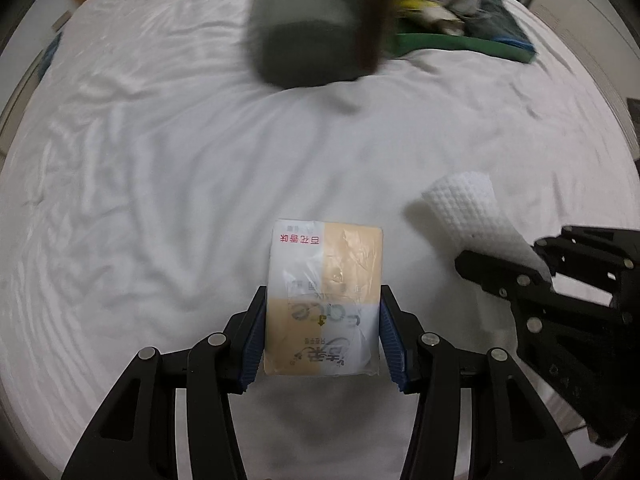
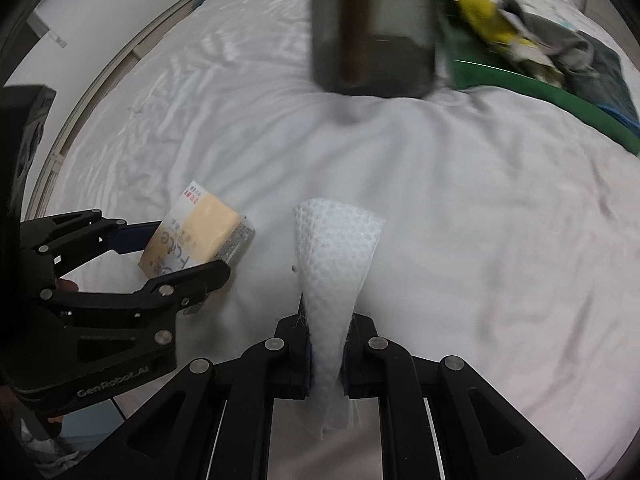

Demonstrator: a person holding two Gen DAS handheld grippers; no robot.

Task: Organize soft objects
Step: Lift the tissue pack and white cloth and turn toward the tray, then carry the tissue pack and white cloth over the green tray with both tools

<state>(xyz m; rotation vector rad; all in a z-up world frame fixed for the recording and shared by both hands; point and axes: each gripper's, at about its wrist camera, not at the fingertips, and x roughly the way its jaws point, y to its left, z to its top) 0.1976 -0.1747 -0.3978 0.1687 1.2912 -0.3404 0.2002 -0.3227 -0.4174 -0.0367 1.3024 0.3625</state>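
**Two soft loads held above the sheet, bin not yet reached**

Left gripper (image 1: 322,332) clamped on the tissue pack (image 1: 325,300), blue pads pressing both long sides, pack lifted off the white bedsheet (image 1: 160,184) and well short of the grey bin (image 1: 316,28). Right gripper (image 2: 326,356) pinched nearly closed on the white textured cloth (image 2: 338,256), free end fanning out forward of the fingers, likewise well short of the grey bin (blurred in both views, so its opening is hard to read). Just right of the bin, a green tray (image 2: 560,92) heaped with mixed fabrics.

Likely troubles from here:

- Slick plastic wrap on the tissue pack, gripped only at its near half: could slide or pivot out under a quick swing toward the bin.
- Cloth held by a narrow pinch, loose end dangling: could catch the bin rim and drape outside instead of dropping in.
- Both grippers side by side, close together: risk of knocking each other when converging on the bin.
- Light bin on soft bedding: may tip if bumped.
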